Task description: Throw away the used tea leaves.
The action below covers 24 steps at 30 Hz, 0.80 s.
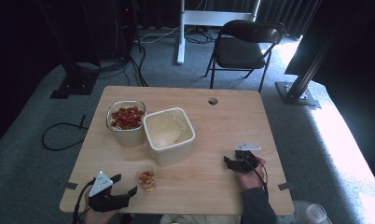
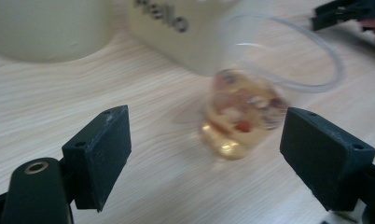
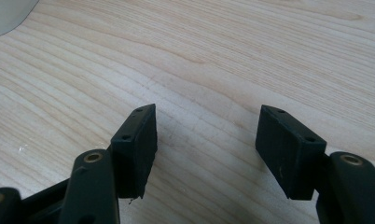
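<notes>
clear cup ahead of the left jaws, not yet gripped

wood-grain table (image 1: 209, 135), one, with a round hole near the far edge. going left to right in the high view:

left gripper (image 1: 126, 186) at the near left corner, hand under it, jaws pointing right toward the cup. in the left gripper view the jaws stand spread, nothing between the pads; the cup (image 2: 244, 114) sits beyond them, blurred, nearer the right-hand jaw, apart from both

small clear plastic cup (image 1: 146, 178), one, upright on the table near the front edge, just right of the left gripper. holds some pieces at the bottom, reddish and pale, too blurred to name

tub of red pieces (image 1: 126, 122), one, cream-coloured, far left of centre. just beside it, a larger square cream container (image 1: 169, 135), one, pale contents inside, dark lettering on its side in the left gripper view

right gripper (image 1: 228, 162) lying right of centre, hand behind it, jaws spread over bare wood in the right gripper view (image 3: 206, 144), holding nothing, well apart from the cup

step in hand, as i read it: left gripper lining up on the cup, grasp not made

next move calls for: carry the jaws forward till the cup wall sits centred between the pads, then close gently; thin plastic will likely buckle or tip if squeezed hard or struck off-centre
</notes>
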### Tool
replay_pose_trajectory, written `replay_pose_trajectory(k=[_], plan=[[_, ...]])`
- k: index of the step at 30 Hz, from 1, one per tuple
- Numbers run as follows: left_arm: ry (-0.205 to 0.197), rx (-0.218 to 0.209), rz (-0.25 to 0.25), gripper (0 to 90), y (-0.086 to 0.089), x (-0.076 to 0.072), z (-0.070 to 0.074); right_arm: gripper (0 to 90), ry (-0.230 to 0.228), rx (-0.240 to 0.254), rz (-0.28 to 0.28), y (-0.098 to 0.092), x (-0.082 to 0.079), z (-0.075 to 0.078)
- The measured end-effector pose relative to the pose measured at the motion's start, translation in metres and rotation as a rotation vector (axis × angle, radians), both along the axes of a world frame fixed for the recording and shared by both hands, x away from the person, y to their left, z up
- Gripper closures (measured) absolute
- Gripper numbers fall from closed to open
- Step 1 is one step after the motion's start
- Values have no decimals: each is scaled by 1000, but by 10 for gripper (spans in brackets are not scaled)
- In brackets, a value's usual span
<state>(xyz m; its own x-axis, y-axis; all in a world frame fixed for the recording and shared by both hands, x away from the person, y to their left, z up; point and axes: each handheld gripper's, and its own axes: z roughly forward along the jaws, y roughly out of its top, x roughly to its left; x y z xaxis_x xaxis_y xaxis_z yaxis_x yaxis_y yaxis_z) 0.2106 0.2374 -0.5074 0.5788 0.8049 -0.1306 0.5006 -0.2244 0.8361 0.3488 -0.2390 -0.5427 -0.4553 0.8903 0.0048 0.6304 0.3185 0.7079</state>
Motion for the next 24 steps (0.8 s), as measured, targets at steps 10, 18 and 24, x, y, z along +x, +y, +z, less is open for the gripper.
replay_pose_trajectory(k=[10,18,24], plan=[[-12,8,-96,172,-27,17,-2,376,-2,0,0,0,0,0],[-64,66,-124,266,-45,30,-5,376,-2,0,3,0,0,0],[-82,84,-116,304,-49,33,-4,376,-2,0,3,0,0,0]])
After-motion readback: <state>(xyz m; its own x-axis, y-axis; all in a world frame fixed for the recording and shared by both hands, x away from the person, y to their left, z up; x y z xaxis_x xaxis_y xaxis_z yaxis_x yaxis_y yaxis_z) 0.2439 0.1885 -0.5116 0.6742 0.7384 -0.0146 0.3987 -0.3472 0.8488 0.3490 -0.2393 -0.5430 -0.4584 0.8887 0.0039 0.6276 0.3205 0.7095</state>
